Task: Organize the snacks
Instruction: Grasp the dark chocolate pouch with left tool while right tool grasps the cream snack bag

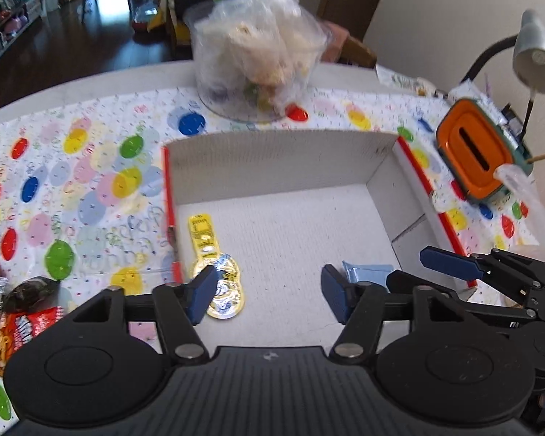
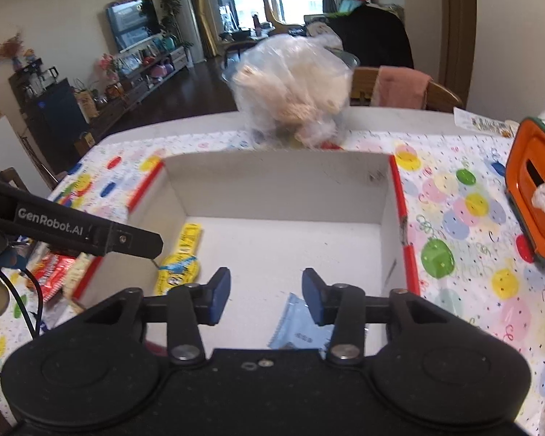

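While both of my grippers hang over the near edge of the white cardboard box (image 1: 283,152), I can take stock. My left gripper (image 1: 267,292) has its jaws spread wide with nothing between them; my right gripper (image 2: 266,296) is likewise parted and empty.

Inside the box lie two things already: a yellow snack packet (image 1: 214,254) along the left wall, gold wrappers at its near end, and a light blue packet (image 2: 301,330) near the front right corner, just under my right jaws. So I judge the sorting begun but far from finished.

Left to gather, as far as I can see: a red snack bag (image 1: 25,327) and a dark wrapped piece (image 1: 25,290) on the table (image 1: 91,189) outside the box to the left (both near my left gripper). A clear plastic bag (image 1: 261,51) of pale snacks stands beyond the far wall of the box; whether it belongs in the box I cannot tell. An orange container (image 1: 472,152) sits to the right, well apart.
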{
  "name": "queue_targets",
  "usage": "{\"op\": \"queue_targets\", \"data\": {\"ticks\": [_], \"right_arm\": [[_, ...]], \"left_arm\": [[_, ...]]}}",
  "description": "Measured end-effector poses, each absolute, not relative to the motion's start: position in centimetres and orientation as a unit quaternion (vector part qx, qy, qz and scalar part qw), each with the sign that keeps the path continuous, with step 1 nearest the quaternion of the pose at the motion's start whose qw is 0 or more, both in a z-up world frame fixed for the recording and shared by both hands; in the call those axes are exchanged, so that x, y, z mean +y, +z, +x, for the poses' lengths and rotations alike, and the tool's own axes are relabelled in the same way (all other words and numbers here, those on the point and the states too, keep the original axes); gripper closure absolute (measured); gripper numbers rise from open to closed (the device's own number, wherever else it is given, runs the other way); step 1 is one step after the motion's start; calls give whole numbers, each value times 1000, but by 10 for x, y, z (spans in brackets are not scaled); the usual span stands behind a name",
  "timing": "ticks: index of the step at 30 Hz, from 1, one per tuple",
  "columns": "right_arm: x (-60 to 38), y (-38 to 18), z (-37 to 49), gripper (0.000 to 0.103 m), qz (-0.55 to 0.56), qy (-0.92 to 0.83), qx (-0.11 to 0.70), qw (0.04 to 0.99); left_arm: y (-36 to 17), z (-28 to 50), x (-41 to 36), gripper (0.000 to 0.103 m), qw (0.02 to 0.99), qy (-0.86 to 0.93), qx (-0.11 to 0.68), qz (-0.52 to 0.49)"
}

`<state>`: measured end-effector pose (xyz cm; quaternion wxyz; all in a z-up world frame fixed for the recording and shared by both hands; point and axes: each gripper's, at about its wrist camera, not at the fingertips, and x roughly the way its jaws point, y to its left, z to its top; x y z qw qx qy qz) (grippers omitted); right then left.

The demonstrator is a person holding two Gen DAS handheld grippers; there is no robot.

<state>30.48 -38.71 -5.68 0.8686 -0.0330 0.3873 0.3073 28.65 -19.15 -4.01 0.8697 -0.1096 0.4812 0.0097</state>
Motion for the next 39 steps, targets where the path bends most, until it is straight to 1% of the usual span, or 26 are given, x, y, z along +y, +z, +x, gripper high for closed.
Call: {"op": "queue_targets", "data": {"ticks": [5, 6, 7, 9, 11, 13, 14, 15, 16, 21, 26, 28, 30, 33, 39], "right_arm": [[-375, -42, 291, 55, -31, 343, 371, 862], [-372, -40, 288, 51, -31, 350, 367, 861], [-369, -37, 284, 44, -32, 357, 362, 860], [-361, -31, 277, 36, -36, 368, 352, 860], [-350, -27, 270, 35, -44, 382, 345, 856], [-340, -24, 263, 27, -49, 390, 340, 854], [-336, -23, 260, 26, -51, 396, 338, 852], [-331, -23, 256, 24, -52, 400, 338, 851], [-326, -22, 252, 23, -53, 403, 337, 849], [-301, -22, 235, 17, -58, 409, 338, 846], [-274, -20, 215, 13, -63, 403, 334, 850], [-262, -20, 207, 5, -63, 403, 332, 851], [-249, -20, 200, 4, -66, 402, 331, 852], [-226, -24, 192, 1, -68, 398, 333, 852], [-181, -40, 179, 0, -81, 413, 338, 842]], "left_arm": [[-24, 256, -179, 36, 885, 27, 450, -117], [-22, 250, -176, 36, 888, 31, 443, -116], [-19, 243, -173, 36, 891, 37, 438, -114], [-15, 229, -166, 36, 895, 47, 429, -113], [-12, 217, -157, 36, 898, 58, 422, -114], [-10, 205, -148, 35, 900, 66, 415, -116], [-9, 199, -143, 34, 902, 68, 411, -117], [-8, 194, -139, 31, 903, 71, 407, -118], [-7, 189, -135, 28, 904, 74, 403, -119], [-5, 165, -109, 27, 909, 76, 389, -124], [-2, 144, -75, 23, 916, 79, 374, -125], [-1, 136, -61, 20, 917, 83, 370, -124], [-1, 130, -46, 20, 919, 86, 367, -120], [-6, 121, -20, 20, 917, 91, 370, -120], [-21, 103, 41, 20, 910, 112, 379, -124]]}}
